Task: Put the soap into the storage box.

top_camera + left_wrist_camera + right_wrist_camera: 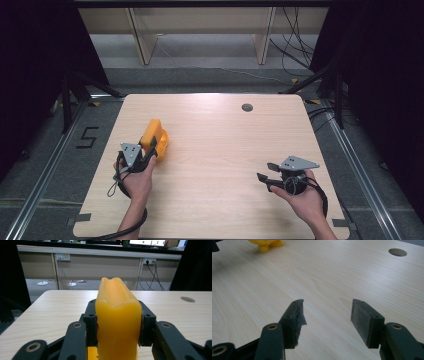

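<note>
We hold the yellow toy (156, 140) with our left gripper (145, 152). Its two black fingers (91, 326) press on the toy's two sides, one on each side, so the toy is squeezed tight between them. In the left gripper view the toy stands tall between the fingers, with a small dip at its top. The toy is over the left part of the tabletop (220, 135), closer to the left edge than to the middle, and about halfway between the near edge and the far edge. We cannot tell if its bottom touches the wood or hangs just above it.

Our right gripper (265, 172) is near the right edge, closer to the near edge, and well apart from the toy. Its fingers (367, 322) stand about half apart, with bare wood between them. They hold nothing. In the right gripper view a bit of the yellow toy (265, 244) shows far off at the top.

A small round hole (247, 107) sits in the tabletop near the far edge, toward the right.
</note>
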`<action>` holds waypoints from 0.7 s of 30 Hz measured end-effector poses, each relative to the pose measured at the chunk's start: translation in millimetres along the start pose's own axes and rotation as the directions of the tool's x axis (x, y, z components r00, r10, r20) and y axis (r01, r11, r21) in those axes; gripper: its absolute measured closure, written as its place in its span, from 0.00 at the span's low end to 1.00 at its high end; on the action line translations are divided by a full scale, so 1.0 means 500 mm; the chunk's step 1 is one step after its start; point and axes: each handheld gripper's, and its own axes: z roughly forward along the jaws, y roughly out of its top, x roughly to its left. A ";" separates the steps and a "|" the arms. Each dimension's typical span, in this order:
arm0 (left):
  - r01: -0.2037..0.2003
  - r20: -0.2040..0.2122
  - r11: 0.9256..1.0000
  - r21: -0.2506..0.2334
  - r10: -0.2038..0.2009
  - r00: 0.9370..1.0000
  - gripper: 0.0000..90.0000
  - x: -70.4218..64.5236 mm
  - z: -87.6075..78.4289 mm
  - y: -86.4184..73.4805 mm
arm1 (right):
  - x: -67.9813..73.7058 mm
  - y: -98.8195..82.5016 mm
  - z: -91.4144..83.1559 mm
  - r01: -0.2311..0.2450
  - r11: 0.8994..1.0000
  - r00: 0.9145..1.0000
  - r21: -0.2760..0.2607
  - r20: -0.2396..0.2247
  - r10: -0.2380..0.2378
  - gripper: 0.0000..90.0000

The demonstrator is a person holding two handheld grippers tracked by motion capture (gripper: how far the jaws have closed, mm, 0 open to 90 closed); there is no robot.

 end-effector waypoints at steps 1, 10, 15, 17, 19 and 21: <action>-0.005 0.003 1.000 -0.003 0.005 1.000 0.67 -0.003 0.002 0.000 | 0.001 0.000 0.000 -0.004 1.000 1.000 0.000 -0.001 0.004 0.49; -0.006 -0.044 1.000 -0.015 0.005 0.999 0.67 -0.015 0.009 -0.023 | 0.001 -0.001 0.000 -0.004 1.000 1.000 0.001 -0.007 0.004 0.49; -0.018 -0.061 1.000 -0.026 0.016 0.998 0.67 -0.013 0.017 -0.028 | 0.002 -0.001 0.002 0.002 1.000 1.000 0.005 -0.004 -0.002 0.49; -0.025 -0.065 0.999 -0.030 0.023 0.998 0.67 -0.014 0.019 -0.031 | 0.002 0.000 0.001 -0.003 1.000 1.000 0.010 -0.007 0.003 0.49; -0.035 -0.068 0.999 -0.034 0.033 0.997 0.67 -0.013 0.021 -0.034 | 0.002 0.000 0.001 -0.002 1.000 1.000 0.010 -0.006 0.002 0.49; -0.050 -0.069 0.998 -0.043 0.047 0.997 0.67 -0.013 0.023 -0.038 | 0.002 -0.001 0.000 -0.004 1.000 1.000 0.012 -0.009 0.005 0.49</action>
